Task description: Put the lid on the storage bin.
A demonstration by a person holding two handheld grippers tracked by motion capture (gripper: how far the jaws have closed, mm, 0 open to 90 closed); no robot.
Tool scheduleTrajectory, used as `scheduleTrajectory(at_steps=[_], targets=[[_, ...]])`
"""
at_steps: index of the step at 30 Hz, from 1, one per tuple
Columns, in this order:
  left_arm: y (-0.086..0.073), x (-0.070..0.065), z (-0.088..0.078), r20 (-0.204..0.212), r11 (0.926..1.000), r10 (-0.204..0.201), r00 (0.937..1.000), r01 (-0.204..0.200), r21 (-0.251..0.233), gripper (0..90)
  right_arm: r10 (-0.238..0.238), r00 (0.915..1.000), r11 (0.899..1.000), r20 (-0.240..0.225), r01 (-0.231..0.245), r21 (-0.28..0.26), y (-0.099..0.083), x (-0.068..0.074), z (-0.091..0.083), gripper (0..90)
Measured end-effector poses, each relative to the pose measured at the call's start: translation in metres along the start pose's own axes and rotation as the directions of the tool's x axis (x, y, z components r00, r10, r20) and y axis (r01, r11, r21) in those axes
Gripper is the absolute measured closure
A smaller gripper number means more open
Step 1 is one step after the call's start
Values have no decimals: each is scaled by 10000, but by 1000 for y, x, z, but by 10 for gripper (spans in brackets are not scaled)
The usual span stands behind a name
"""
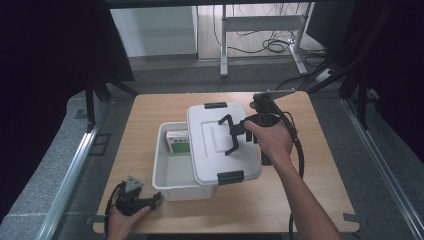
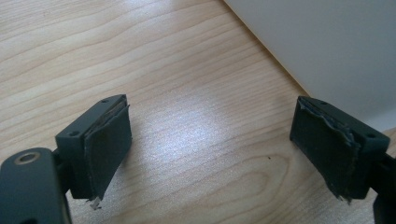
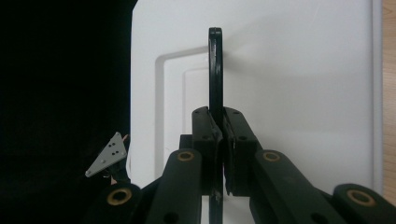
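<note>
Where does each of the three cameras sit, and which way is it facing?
High view: above the person's side, looking forward and down on the table, white bin and lid; both forearms and grippers show.
Left gripper view: on the left gripper, jaws apart, facing tabletop beside the bin wall.
Right gripper view: on the right gripper, facing down onto the lid, clamped on its black handle.
Shared: the lid.

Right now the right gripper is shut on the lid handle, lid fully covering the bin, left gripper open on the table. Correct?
Not quite. The lid sits offset, leaving the bin partly open, per the high view. Right gripper shut on the handle and left gripper open are right.
</note>
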State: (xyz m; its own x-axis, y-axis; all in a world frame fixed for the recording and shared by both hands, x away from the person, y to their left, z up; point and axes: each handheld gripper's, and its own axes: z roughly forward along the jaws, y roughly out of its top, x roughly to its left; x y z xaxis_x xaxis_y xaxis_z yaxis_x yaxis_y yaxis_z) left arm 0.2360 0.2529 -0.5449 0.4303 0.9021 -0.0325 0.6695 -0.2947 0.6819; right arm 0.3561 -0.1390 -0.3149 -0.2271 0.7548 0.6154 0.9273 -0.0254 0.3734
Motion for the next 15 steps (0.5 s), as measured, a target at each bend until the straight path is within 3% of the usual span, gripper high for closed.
scheduleTrajectory(at_steps=[15], targets=[[0, 0, 0, 12, 10000, 6, 10000, -6, -4, 123, -249, 9996, 9993, -94, 251, 269, 0, 20, 19, 848]])
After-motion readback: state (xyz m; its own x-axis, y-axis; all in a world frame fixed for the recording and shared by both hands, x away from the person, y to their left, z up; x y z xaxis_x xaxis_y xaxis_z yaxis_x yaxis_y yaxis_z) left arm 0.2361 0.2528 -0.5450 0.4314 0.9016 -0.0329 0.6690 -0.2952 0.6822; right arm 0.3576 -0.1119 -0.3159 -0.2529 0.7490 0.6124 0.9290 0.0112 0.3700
